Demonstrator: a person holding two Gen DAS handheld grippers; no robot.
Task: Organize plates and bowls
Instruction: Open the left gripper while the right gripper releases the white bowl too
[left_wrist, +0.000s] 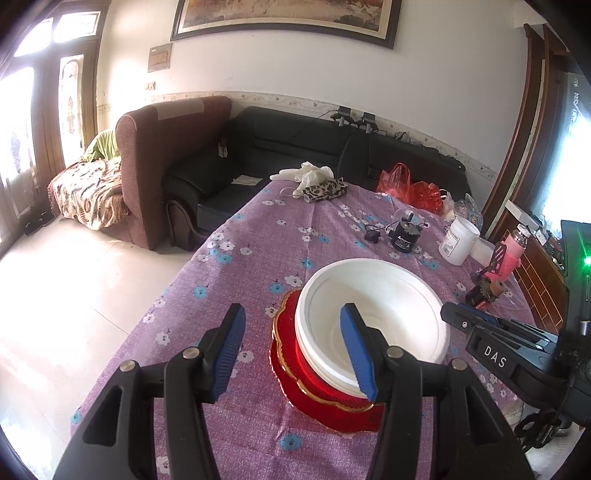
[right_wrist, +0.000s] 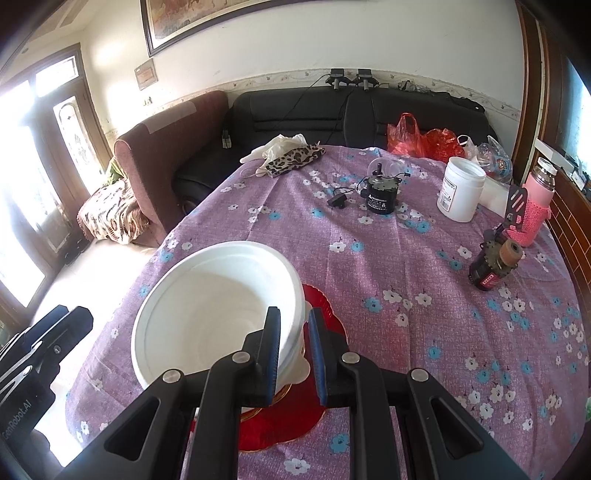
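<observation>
While clamped nearly closed just above the red plate (right_wrist: 280, 421), pinching the near rim of the white bowl (right_wrist: 207, 295) with the right gripper (right_wrist: 294, 312): one finger inside the wall, the other outside, rim squeezed between the blue pads. Directly over that plate's middle, holding the bowl slightly tilted, seemingly as the top of a nested white stack; cannot tell whether the stack's base rests on the plate. Over the plate's left edge, keeping the left gripper (left_wrist: 292, 308) spread roughly halfway and gripping nothing: one finger out above the purple flowered tablecloth (left_wrist: 240, 424), the other seen against the bowl's inside, pads clear of the wall. Beyond the plate to the right, lying on the cloth, a small red-and-black motor (right_wrist: 495, 264) with a tan wheel, and just past it a pink-sleeved flask (right_wrist: 535, 206) standing upright. Farther beyond the plate, a black motor (left_wrist: 406, 238) with a loose cable and, beside it, an upright white jar (left_wrist: 458, 240). At the table edge farthest from the plate, a leopard-print pouch (left_wrist: 325, 190) touching white gloves (left_wrist: 306, 171), with red plastic bags (left_wrist: 406, 184) off to the right. Well behind the plate, past the table, a black sofa (left_wrist: 295, 147), a brown armchair (left_wrist: 155, 147) to its left, and a framed picture (left_wrist: 284, 18) high on the wall.
</observation>
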